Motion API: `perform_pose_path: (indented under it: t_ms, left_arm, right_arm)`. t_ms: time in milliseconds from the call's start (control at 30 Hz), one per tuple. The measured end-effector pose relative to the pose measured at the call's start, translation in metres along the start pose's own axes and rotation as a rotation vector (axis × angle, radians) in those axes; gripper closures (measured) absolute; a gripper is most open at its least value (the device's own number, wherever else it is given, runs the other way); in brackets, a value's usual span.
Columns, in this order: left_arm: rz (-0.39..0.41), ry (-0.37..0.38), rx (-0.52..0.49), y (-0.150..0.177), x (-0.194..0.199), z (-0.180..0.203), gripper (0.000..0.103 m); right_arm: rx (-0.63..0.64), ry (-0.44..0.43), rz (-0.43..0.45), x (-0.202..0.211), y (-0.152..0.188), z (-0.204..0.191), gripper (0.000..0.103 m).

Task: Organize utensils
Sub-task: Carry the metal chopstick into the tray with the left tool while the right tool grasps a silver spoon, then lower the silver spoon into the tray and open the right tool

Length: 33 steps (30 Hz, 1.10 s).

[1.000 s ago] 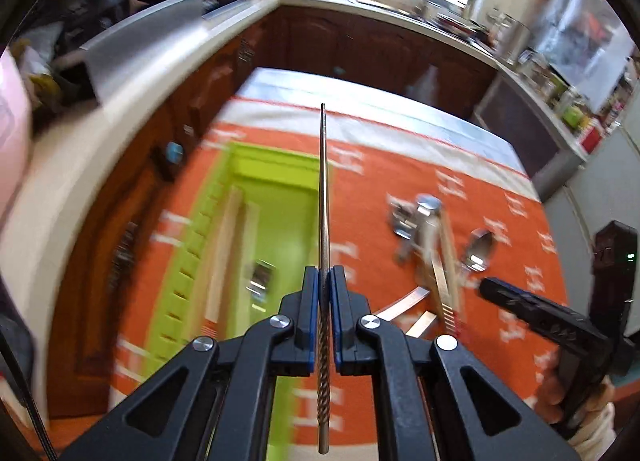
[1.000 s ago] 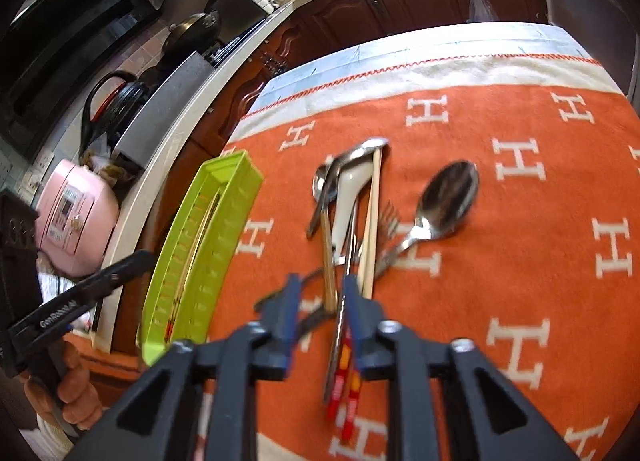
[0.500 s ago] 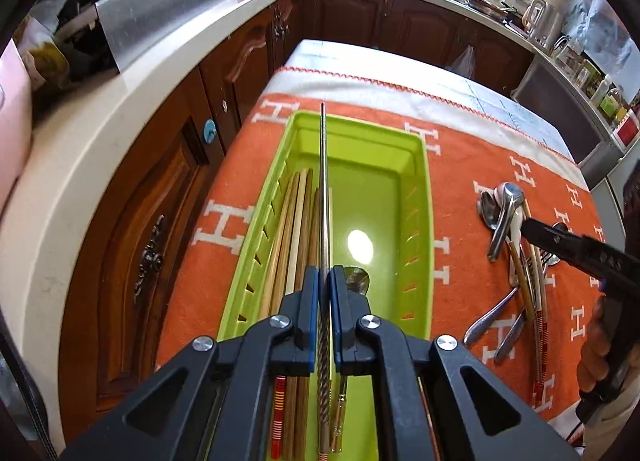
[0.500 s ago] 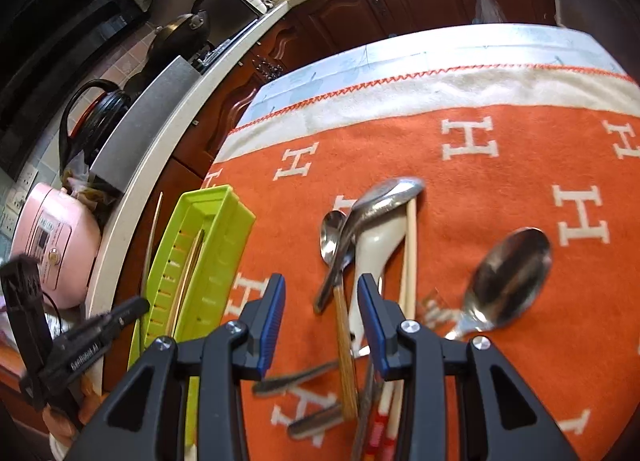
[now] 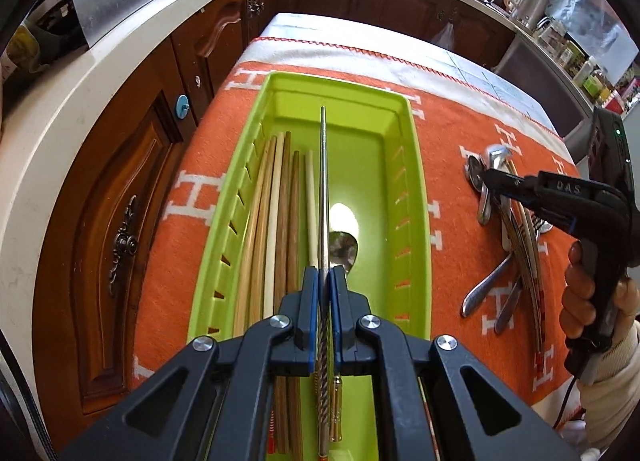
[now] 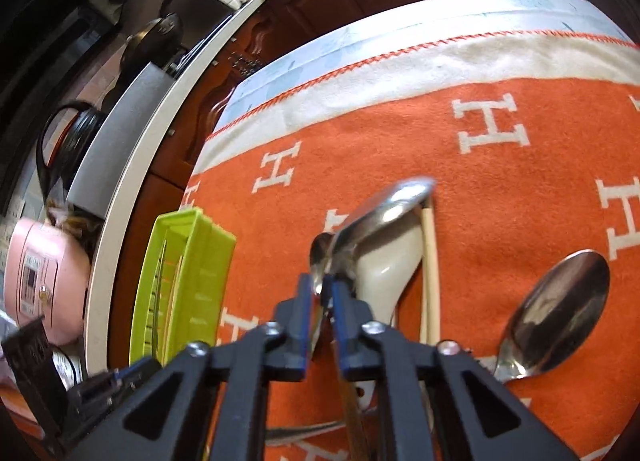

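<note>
Sorting looks partly done, judged from how things lie: the green tray (image 5: pixel 416 197) on the orange cloth (image 5: pixel 452 129) already holds a row of wooden chopsticks (image 5: pixel 276 221) along its left wall and a metal spoon (image 5: pixel 342 251) on its floor, while a heap of utensils (image 5: pixel 508 229) lies well apart to the right on the cloth. Nearest the left wrist camera, the left gripper (image 5: pixel 324 289) is pinched fully narrow on a metal chopstick (image 5: pixel 325 181), which runs lengthwise above the tray just beside the wooden ones and has not yet been let go. Over at the heap, the right gripper (image 6: pixel 322 295) has its jaws closed almost together on the thin stem of a metal spoon (image 6: pixel 380 213) that lies over a white ceramic spoon (image 6: pixel 390 261); the frame is blurred there, so whether the pads truly bite it I cannot tell for sure. Beside these lie a pale chopstick (image 6: pixel 430 273) and, further right, a large metal spoon (image 6: pixel 560 309); these and the rest of the heap remain to be moved.
</note>
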<state>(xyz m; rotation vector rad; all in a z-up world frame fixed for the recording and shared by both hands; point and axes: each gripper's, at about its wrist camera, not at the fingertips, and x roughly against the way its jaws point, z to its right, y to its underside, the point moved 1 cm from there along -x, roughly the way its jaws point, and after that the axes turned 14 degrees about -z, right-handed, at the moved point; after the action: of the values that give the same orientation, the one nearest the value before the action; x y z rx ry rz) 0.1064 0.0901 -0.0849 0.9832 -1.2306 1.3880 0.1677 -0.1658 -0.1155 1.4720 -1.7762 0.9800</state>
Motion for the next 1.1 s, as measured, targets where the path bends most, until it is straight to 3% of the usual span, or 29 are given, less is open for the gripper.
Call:
perform_pose_path:
  t_ms: [167,400,533,733,967,1100]
  left_arm:
    - [-0.012,0.015,-0.004,0.007,-0.003,0.002,0.099]
    - [-0.025,0.044,-0.022,0.018,-0.004,0.007,0.098]
    - [-0.026,0.043,-0.015,0.024,0.000,0.010,0.087]
    - [0.030,0.006,0.030,0.034,0.022,0.000,0.081]
    - [0.086,-0.078,0.073,0.049,0.041,-0.010,0.073]
    - [0.095,-0.072,0.076,0.053,0.045,-0.012,0.073]
  right_arm:
    - [0.033,0.011,0.047,0.007,0.002,-0.008,0.100]
    - [0.082,-0.067,0.063,0.025,0.008,-0.032,0.100]
    - [0.159,-0.141,0.026,0.032,0.026,-0.066,0.100]
    - [0.264,-0.187,-0.066,0.018,0.052,-0.113,0.100]
    - [0.304,-0.154,-0.127,-0.007,0.065,-0.136,0.100]
    - [0.289,-0.116,-0.148,-0.020,0.064,-0.137,0.100]
